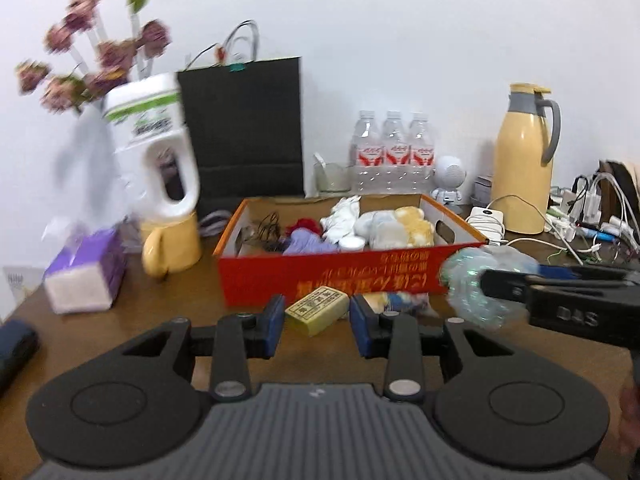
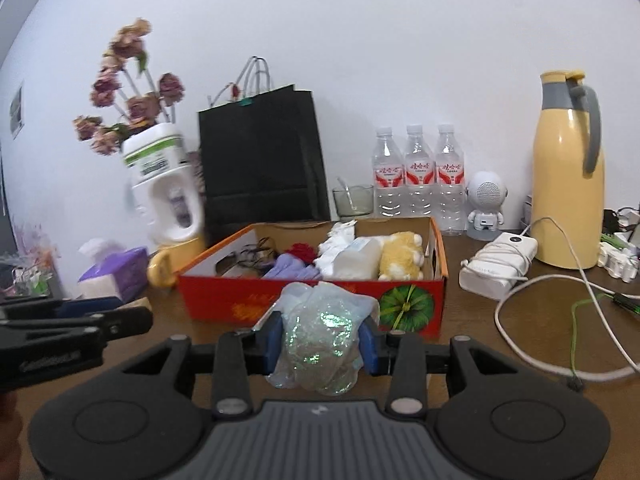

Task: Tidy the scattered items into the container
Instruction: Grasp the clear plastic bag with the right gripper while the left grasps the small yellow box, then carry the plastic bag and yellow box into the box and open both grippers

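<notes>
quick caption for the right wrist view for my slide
Right claw grips a crinkly iridescent plastic bundle just short of the red cardboard box, which already holds scattered items.

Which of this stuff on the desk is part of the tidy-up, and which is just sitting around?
Part of the job:
- red box
- glittery plastic bag, gripped in the right tongs
- yellow-green block, ahead of the open left tongs

Just lying about:
- thermos
- water bottles
- black bag
- tissue pack
- yellow mug
</notes>
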